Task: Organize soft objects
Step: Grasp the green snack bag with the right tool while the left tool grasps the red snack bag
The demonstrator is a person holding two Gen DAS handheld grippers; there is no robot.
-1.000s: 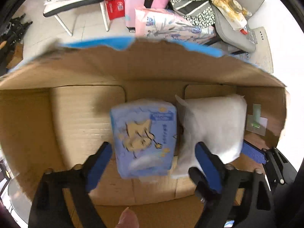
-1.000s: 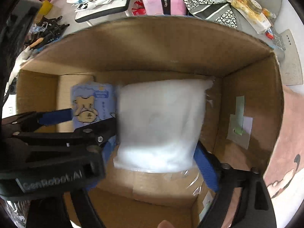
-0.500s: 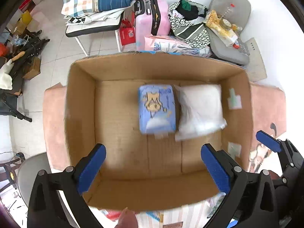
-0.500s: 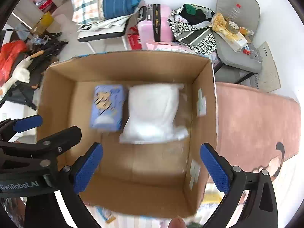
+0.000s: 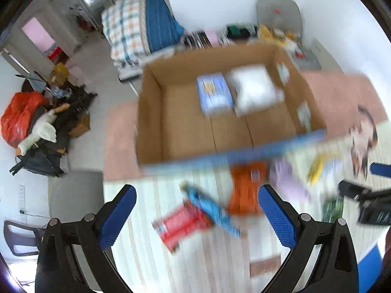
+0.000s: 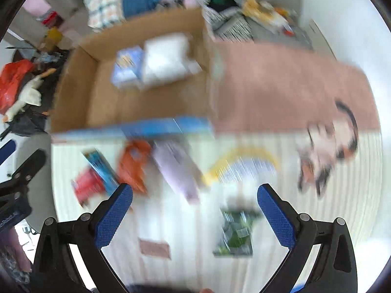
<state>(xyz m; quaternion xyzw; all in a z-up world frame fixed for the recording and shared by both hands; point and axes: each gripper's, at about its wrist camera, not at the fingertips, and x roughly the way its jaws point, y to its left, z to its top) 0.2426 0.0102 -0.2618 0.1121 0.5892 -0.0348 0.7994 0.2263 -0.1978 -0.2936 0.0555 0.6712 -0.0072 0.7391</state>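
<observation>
I have both tools above the worktop, which is covered with a cream striped cloth; both views are motion-blurred. The left tool has its blue-padded fingers spread wide with nothing between them, and the right tool is likewise spread wide and empty. The jaws of each tool have just been opening to this full spread. The open brown cardboard box with a blue-printed near rim stands at the far part of the worktop, partly on a pink cloth bearing a cartoon mouse figure. Inside the box, against its far wall, the light blue soft pack with a cartoon print lies flat, and the white soft pack in clear wrap lies just beside it on the right, the two touching or nearly so. Outside the box, on the striped cloth near its blue rim, I see further soft packets: a red packet, a blue elongated packet overlapping it, an orange packet and a pale lilac pack. In the right wrist view a green packet lies between the right tool's fingers in the picture, on the cloth below them and not gripped. In the left wrist view the right tool appears at the right edge, well apart from the box.
</observation>
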